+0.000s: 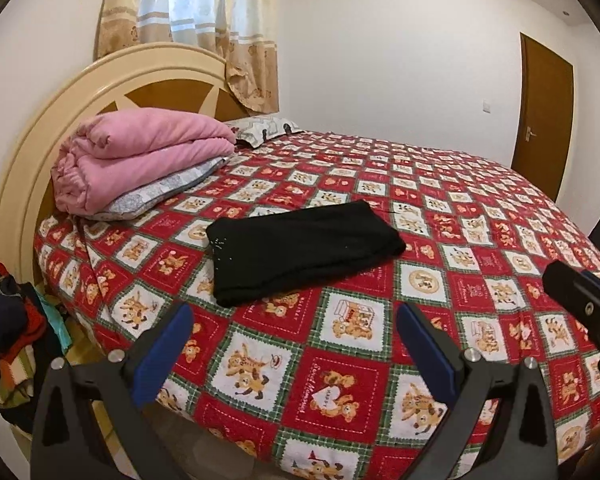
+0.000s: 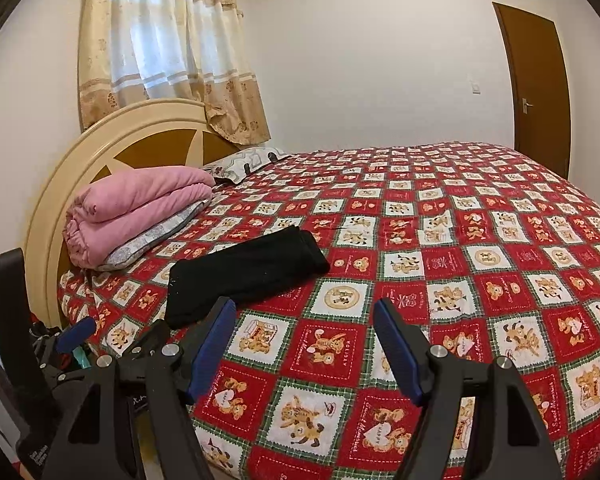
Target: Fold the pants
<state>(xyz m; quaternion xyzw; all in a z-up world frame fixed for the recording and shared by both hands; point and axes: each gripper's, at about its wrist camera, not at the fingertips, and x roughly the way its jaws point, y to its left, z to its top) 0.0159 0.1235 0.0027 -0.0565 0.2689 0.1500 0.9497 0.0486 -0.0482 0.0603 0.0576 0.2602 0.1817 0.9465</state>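
We hold both grippers, left gripper [image 1: 294, 322] and right gripper [image 2: 304, 318], fingers wide and empty, above the bedspread [image 1: 340, 380]. Beyond the fingertips, apart from them, folded black pants [image 1: 304, 250] lie flat on the bed.

Folded pants [image 1: 304, 252] lie on the bedspread [image 1: 460, 240], toward the left edge. Behind them, left — a folded quilt [image 1: 140, 156] atop a pillow [image 1: 160, 196], against the headboard [image 1: 100, 80]. Second pillow [image 1: 264, 128] to its right. Curtain [image 1: 196, 28] behind the headboard. Door [image 1: 544, 120] far right. Clothes pile [image 1: 8, 328] left of the bed — low.
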